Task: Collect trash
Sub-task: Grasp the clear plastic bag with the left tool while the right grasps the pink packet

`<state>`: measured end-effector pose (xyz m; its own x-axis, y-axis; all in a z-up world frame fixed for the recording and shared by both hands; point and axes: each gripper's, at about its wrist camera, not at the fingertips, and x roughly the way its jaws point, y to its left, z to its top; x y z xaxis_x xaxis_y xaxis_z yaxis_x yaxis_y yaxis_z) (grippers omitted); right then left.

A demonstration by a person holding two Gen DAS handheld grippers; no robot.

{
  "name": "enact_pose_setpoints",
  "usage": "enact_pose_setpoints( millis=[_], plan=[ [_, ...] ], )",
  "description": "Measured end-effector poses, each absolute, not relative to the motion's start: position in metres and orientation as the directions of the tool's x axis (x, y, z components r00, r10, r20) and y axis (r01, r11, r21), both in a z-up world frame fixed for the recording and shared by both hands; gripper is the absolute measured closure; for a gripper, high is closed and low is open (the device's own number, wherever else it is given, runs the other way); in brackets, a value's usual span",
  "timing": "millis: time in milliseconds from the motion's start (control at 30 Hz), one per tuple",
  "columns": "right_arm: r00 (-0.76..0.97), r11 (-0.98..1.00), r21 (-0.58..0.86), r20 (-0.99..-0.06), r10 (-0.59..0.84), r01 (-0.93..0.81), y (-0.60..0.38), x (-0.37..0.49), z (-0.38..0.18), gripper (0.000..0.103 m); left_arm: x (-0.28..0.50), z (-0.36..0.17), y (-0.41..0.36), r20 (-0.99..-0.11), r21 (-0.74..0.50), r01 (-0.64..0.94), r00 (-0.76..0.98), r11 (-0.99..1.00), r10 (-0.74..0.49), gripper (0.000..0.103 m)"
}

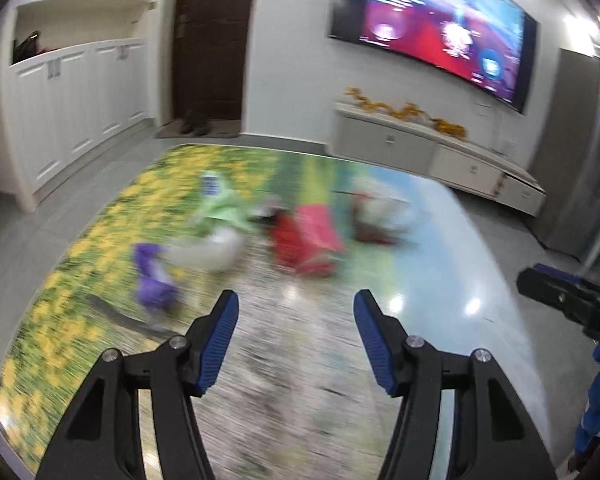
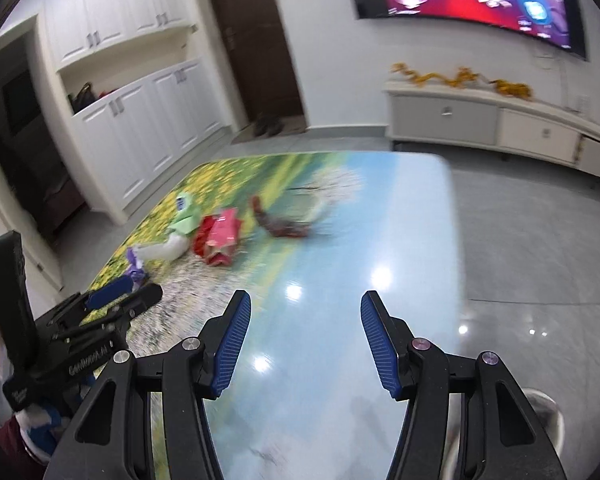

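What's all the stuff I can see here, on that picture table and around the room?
Table: one, printed landscape, centre.
Purple wrapper: one, left.
Green wrapper: one, behind purple.
White wrapper: one, between purple and red.
Red packet: one, middle.
Dark red scrap: one, right of red.
TV: one, lit, on wall.
Low cabinet: one, white, under TV.
Door: one, dark brown.
Left tongs: blue pads, open, empty.
Right tongs: blue pads, open, empty.

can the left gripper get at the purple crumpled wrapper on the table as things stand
Probably yes. The left gripper has its jaws open and empty, and the purple crumpled wrapper lies just ahead to its left on the printed tabletop, with nothing between. Blur hides finer detail.
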<state>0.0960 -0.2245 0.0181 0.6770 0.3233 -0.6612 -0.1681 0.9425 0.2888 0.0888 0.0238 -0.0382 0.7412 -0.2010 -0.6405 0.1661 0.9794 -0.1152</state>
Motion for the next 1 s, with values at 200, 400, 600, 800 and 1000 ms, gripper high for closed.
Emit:
enact_pose_setpoints(
  millis=[200, 400, 600, 800, 1000],
  plan=[
    [0.597, 0.89, 0.335, -0.661, 0.455, -0.308, -0.158, 0.162, -0.001, 0.046, 0.137, -0.039, 0.069, -0.654, -0.101, 0.136, 0.738, 0.986, -0.169, 0.045],
    [0.541, 0.863, 0.376, -0.672, 0.505, -0.339, -0.119, 0.213, -0.022, 0.046, 0.18, -0.052, 0.062, -0.714, -0.043, 0.226, 0.674, 0.973, -0.188, 0.045],
    [0.503, 0.842, 0.427, -0.675, 0.54, -0.33, -0.109, 0.238, -0.039, 0.046, 0.207, -0.076, 0.054, -0.774, -0.018, 0.25, 0.609, 0.968, -0.172, 0.048],
    [0.476, 0.818, 0.485, -0.666, 0.574, -0.309, -0.119, 0.242, -0.055, 0.057, 0.215, -0.092, 0.042, -0.807, -0.021, 0.28, 0.562, 0.96, -0.181, 0.07],
    [0.464, 0.806, 0.502, -0.66, 0.591, -0.313, -0.128, 0.228, -0.058, 0.068, 0.205, -0.088, 0.039, -0.799, -0.067, 0.307, 0.553, 0.949, -0.235, 0.075]
  ],
)
